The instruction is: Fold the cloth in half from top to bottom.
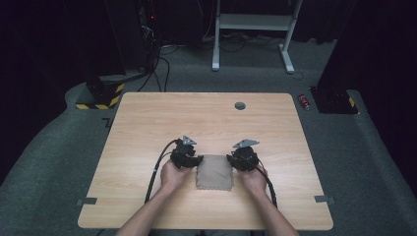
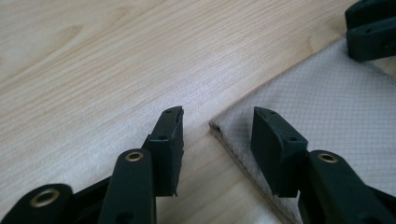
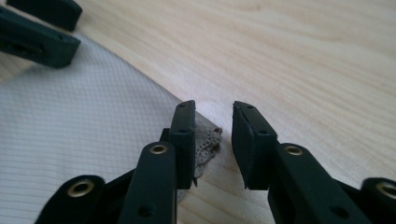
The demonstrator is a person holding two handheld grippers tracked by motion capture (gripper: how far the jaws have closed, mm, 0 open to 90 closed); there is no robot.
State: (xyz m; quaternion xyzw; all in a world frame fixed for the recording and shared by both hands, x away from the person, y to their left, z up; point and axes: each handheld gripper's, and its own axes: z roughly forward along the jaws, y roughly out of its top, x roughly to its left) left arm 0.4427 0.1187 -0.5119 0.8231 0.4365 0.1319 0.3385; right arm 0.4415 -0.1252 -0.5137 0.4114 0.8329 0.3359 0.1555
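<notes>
Left gripper (image 2: pixel 217 128): jaws open a little, wrapped around nothing, one on each side of the far left corner of the grey cloth (image 2: pixel 336 121), low over it; touching or not, hard to tell. Cloth (image 1: pixel 215 172) flat on the wooden table (image 1: pixel 147 118), near the front edge, between both hands. Right gripper (image 3: pixel 214 133): jaws open a small way too, nothing pinched, sitting over the far right corner of the cloth (image 3: pixel 70 126), left jaw covering part of the frayed tip. Both grippers' fingertips too small to make out from the high view
</notes>
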